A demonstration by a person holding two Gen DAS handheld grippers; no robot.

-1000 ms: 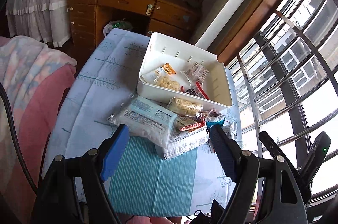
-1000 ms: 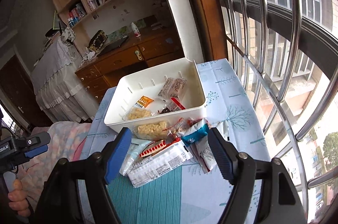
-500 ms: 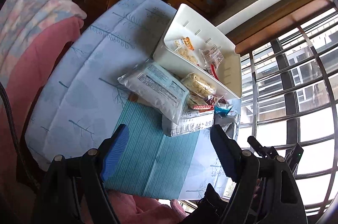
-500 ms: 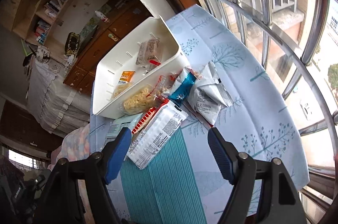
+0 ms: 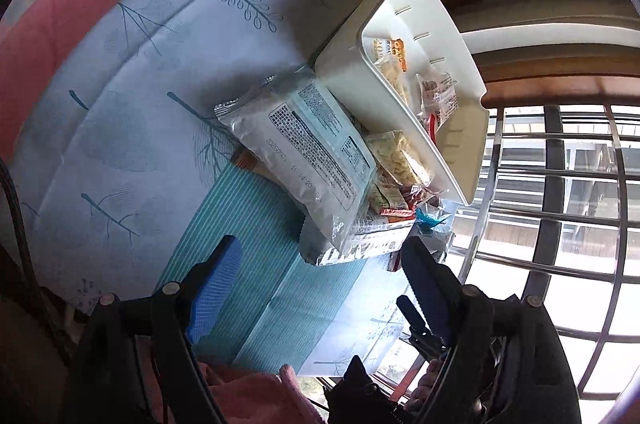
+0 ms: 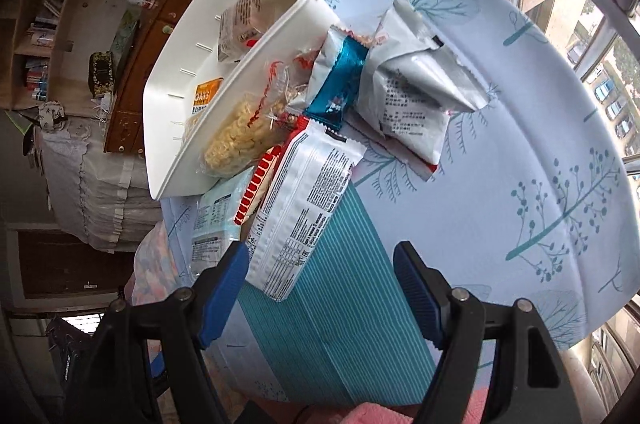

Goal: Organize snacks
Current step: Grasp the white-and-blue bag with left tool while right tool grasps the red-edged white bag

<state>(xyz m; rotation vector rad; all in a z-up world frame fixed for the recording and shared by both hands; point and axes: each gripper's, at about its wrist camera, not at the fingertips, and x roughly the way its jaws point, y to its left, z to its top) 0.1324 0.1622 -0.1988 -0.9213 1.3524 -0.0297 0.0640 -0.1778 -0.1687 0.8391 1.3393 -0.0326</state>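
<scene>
Right wrist view: our right gripper [image 6: 320,288] gapes empty; the long white printed foil packet [image 6: 304,207] lies just ahead, lengthwise toward it; the left gripper [image 5: 320,284], empty and opening, is also near.

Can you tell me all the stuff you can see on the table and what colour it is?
white bin: one, white, far side of the table, a few snack packets inside
noodle packet: one, clear with yellow noodles, leaning on the bin's near wall
blue wrapper: one, blue and silver, in the pile
silver pouch: one, silver, window side of the pile
large pale packet: one, silver and light blue, on top of the pile
white packet: one, white with black print, nearest the grippers
tablecloth: one, pale blue with trees and a teal striped patch
left gripper: blue pads, jaws opening, empty
right gripper: blue pads, open, empty
</scene>
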